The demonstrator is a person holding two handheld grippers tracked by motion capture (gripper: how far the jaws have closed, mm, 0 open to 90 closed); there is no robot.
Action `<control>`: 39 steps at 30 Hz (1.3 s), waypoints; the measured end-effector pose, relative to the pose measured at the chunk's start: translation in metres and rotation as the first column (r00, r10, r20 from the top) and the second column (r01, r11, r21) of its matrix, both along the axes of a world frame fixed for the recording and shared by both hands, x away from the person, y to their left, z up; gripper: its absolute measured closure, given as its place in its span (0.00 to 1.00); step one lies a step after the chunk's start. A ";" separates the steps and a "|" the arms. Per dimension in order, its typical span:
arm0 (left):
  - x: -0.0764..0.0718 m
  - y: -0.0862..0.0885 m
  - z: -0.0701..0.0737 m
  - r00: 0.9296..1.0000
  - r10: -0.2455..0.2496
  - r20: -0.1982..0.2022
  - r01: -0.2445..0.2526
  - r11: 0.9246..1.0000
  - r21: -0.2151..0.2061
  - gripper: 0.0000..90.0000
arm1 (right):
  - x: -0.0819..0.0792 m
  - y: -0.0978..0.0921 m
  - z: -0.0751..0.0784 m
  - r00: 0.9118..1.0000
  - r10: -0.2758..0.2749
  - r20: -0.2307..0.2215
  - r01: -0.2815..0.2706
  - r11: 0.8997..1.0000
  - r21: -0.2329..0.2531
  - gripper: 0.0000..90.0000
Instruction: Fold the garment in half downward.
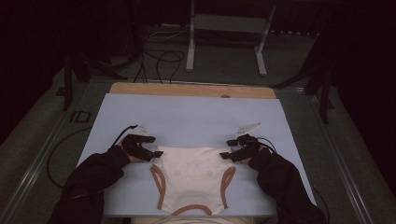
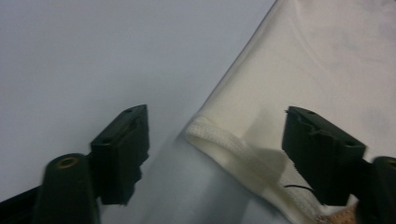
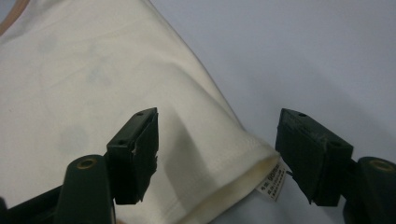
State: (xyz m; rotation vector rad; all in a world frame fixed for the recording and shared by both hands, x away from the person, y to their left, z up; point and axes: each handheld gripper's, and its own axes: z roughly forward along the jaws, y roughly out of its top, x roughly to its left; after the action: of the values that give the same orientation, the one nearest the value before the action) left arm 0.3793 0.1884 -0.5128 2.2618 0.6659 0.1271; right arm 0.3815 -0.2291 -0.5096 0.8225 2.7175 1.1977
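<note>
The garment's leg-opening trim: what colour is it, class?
Brownish orange, on a cream garment; the trim shows best in the high view.

The small white label (image 3: 273,183) sewn into the cream garment (image 3: 107,93) carries print too blurred to read

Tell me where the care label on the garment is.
In the right gripper view, the care label hangs from the cream garment's hem corner, low right, between the open right gripper jaws.
</note>
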 end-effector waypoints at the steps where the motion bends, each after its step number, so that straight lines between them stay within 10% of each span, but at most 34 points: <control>1: 0.001 -0.001 -0.002 1.000 0.001 -0.004 -0.001 1.000 0.006 0.30 | 0.000 0.000 -0.001 1.000 -0.001 -0.003 0.001 1.000 -0.005 0.34; 10: 0.007 -0.002 -0.008 0.999 -0.012 -0.032 0.012 1.000 0.000 0.50 | 0.003 -0.005 -0.008 1.000 -0.017 -0.014 0.016 0.999 -0.037 0.48; 21: 0.009 -0.003 -0.006 0.997 -0.016 -0.069 0.017 1.000 0.010 0.72 | 0.001 -0.005 -0.004 1.000 0.017 -0.020 -0.018 0.996 -0.087 0.91; 29: 0.006 -0.005 -0.004 0.994 -0.059 -0.090 0.060 0.998 0.014 0.94 | -0.001 -0.004 -0.001 1.000 0.026 -0.005 -0.026 0.996 -0.083 0.95; 39: 0.010 0.000 0.006 0.997 -0.028 -0.069 0.028 1.000 0.000 0.96 | 0.002 -0.009 0.008 1.000 0.018 0.016 -0.017 0.998 -0.062 0.95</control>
State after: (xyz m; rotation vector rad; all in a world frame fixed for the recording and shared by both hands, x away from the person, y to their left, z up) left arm 0.3888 0.1882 -0.5065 2.2845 0.6699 0.0362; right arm 0.3836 -0.2383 -0.5012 0.7794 2.7386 1.1119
